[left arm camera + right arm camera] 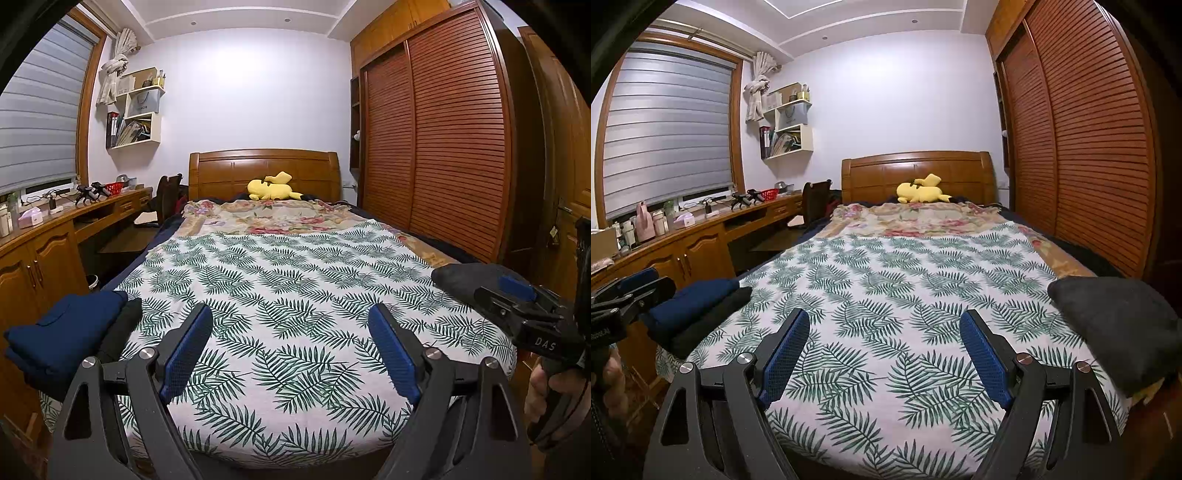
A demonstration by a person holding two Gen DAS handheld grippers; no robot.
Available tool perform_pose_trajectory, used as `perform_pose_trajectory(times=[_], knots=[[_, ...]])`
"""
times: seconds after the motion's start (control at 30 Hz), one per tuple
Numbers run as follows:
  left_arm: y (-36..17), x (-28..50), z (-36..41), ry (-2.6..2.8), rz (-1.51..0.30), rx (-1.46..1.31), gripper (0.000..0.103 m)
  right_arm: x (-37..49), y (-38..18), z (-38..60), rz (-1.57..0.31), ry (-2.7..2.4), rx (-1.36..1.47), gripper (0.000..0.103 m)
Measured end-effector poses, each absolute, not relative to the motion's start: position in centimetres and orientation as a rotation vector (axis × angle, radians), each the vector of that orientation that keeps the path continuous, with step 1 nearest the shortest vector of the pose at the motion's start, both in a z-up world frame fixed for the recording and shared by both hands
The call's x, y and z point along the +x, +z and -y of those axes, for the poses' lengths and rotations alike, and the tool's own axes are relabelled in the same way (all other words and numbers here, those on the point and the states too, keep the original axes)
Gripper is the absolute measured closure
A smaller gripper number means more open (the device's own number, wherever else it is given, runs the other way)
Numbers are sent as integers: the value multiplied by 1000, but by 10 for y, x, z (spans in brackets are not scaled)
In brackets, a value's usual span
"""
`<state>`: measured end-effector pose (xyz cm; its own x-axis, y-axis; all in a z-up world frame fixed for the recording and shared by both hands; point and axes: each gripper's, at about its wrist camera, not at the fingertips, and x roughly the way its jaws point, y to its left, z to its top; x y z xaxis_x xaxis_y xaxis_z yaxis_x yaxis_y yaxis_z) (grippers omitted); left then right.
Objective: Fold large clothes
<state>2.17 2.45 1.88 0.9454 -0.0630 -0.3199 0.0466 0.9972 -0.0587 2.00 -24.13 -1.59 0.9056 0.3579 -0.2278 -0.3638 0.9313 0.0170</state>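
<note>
Both the left hand-held gripper (290,354) and the right hand-held gripper (884,356) are seen released, blue ribbed pads spread, nothing between them. Beneath them a leaf-printed cotton sheet (280,280) is spread lengthwise toward the wooden headboard (264,166). Folded navy and black garments (66,332) are stacked at the sheet's left edge; a dark grey folded garment (1119,325) on its right edge is shown fully only in the right view.

Ahead of my two open grippers the leaf-print sheet (886,295) lies bare, so I have free passage down the middle of the bed. On the left edge a folded navy and black stack (70,336) blocks the way, and a dark grey garment (1123,325) sits on the right edge. The desk (701,236) and wardrobe (1089,147) close in the sides.
</note>
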Motion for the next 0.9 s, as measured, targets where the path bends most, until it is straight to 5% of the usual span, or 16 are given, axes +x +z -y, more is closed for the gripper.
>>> perform_pose_trajectory(times=[0.9], knots=[[14,26,-29,-61,-340,-51,16,20,-17,233,-236,358,-17,18]])
